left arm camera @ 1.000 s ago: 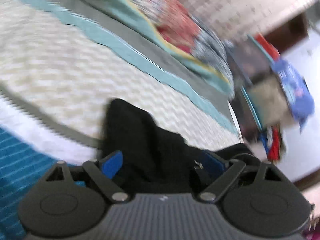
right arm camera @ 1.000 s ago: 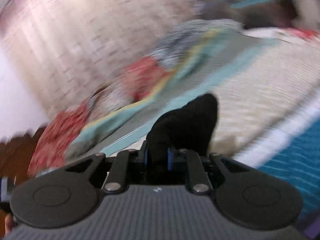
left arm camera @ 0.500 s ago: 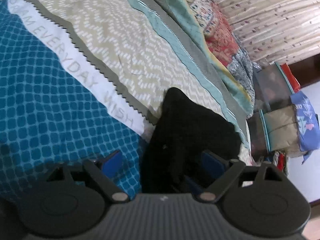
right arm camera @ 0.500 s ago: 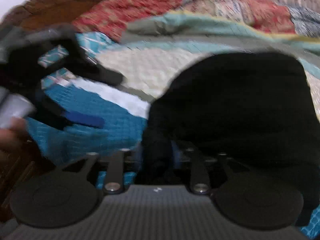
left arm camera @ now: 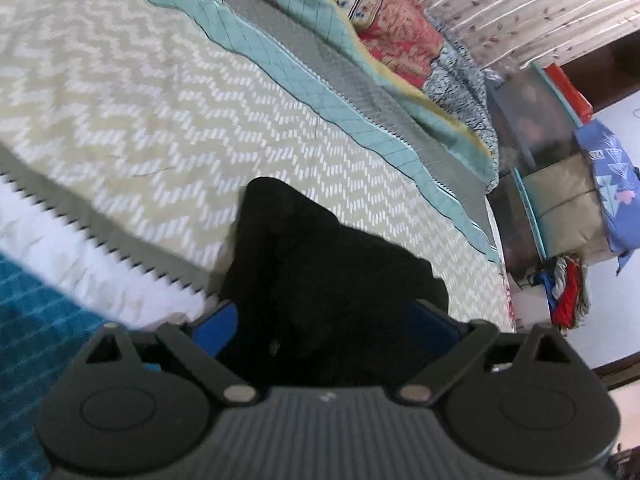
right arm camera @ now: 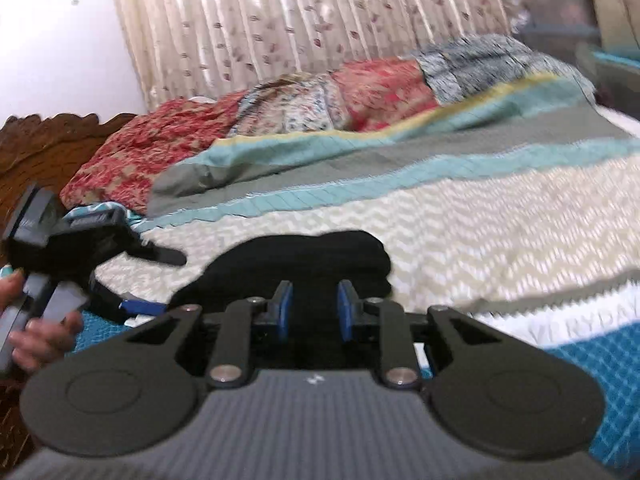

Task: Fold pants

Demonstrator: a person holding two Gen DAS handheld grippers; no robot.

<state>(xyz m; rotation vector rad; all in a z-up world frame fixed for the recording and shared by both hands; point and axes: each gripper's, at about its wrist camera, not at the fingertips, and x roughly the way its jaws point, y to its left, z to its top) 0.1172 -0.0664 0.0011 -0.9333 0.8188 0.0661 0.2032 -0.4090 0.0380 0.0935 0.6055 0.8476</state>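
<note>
Now, left gripper (left arm camera: 324, 326): jaws wide and just been closing in. Black cloth fills the gap between the blue pads. In the right wrist view the upper finger stands clear of the cloth, so no clamp yet.
Right gripper (right arm camera: 315, 312): jaws narrow, just been closing. A strip of black cloth sits between the blue pads, which look pressed onto it.
Left hand (right arm camera: 40, 328): wrapped round the left gripper's handle at the left edge of the right wrist view; blurred.
Pants (left arm camera: 320, 264): black, bunched into a low rumpled mound on the bed. The near edge runs into both grippers; the far corner lies on the cream zigzag band.
Bedspread (left arm camera: 160, 100): bears the pants. Bands near to far are blue check, white strip with lettering, cream zigzag, teal, grey.
Quilt (right arm camera: 380, 88): red, floral and blue-grey patchwork, heaped along the far side of the bed, well apart from the pants.
Headboard (right arm camera: 48, 140): dark carved wood at the left end of the bed.
Boxes (left arm camera: 560, 184): stacked off the bed's far corner, with a blue bag (left arm camera: 612, 168) against them.
Curtain (right arm camera: 280, 20): pale, pleated, small leaf print, behind the quilt.
</note>
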